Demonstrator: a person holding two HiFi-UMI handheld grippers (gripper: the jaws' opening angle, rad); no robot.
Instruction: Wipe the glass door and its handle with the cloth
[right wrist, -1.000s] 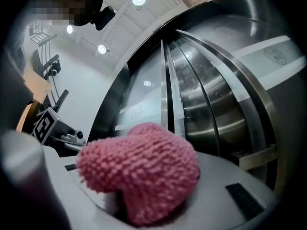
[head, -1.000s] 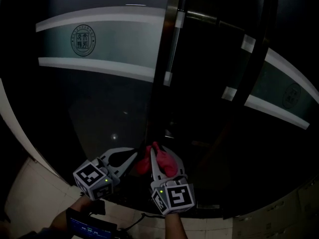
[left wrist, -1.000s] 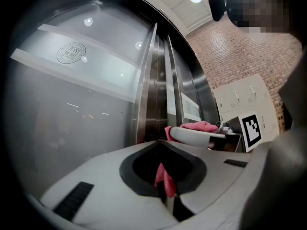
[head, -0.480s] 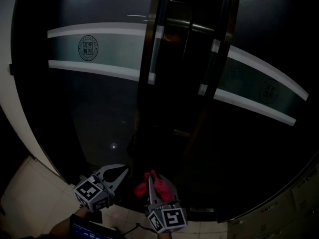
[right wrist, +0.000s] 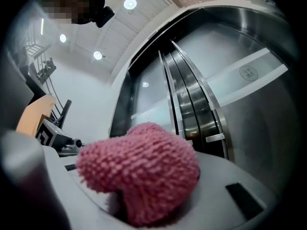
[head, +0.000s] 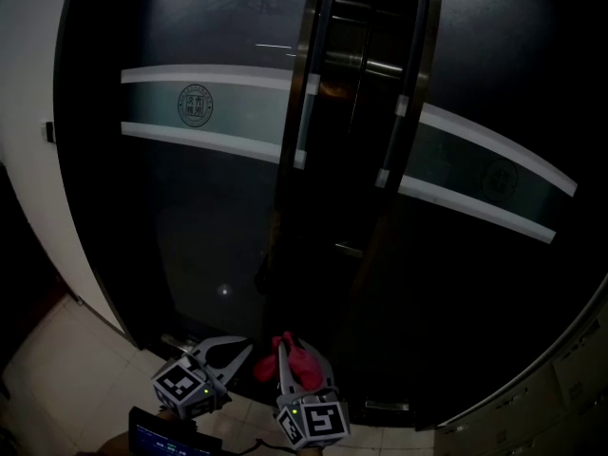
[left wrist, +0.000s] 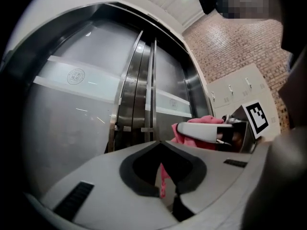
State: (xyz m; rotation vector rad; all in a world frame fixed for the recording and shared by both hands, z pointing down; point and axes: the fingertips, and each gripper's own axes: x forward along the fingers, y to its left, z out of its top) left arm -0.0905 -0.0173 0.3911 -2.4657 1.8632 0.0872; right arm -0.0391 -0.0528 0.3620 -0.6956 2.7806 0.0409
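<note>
The dark glass door (head: 209, 226) with two frosted bands stands ahead, and its vertical metal handle (head: 306, 112) is beside the middle seam. A second handle (head: 391, 136) is on the right-hand leaf. Low in the head view, short of the door, my right gripper (head: 283, 351) is shut on a fuzzy pink cloth (head: 298, 359). The cloth (right wrist: 144, 174) fills the space between the jaws in the right gripper view. Just left of it, my left gripper (head: 245, 348) is shut and holds nothing. In the left gripper view, the left gripper (left wrist: 158, 143) points at the door seam, with the cloth (left wrist: 204, 126) at the right.
Pale floor tiles (head: 57, 359) lie before the door, and a white wall (head: 28, 112) flanks it on the left. A small dark screen (head: 166, 437) is at the bottom edge. Lockers (left wrist: 240, 87) and a brick wall (left wrist: 240, 47) stand to the right.
The head view has pulled back and swung, so more of the door shows and the handles sit further off. Both grippers sit lower in the picture, with their holds unchanged.
</note>
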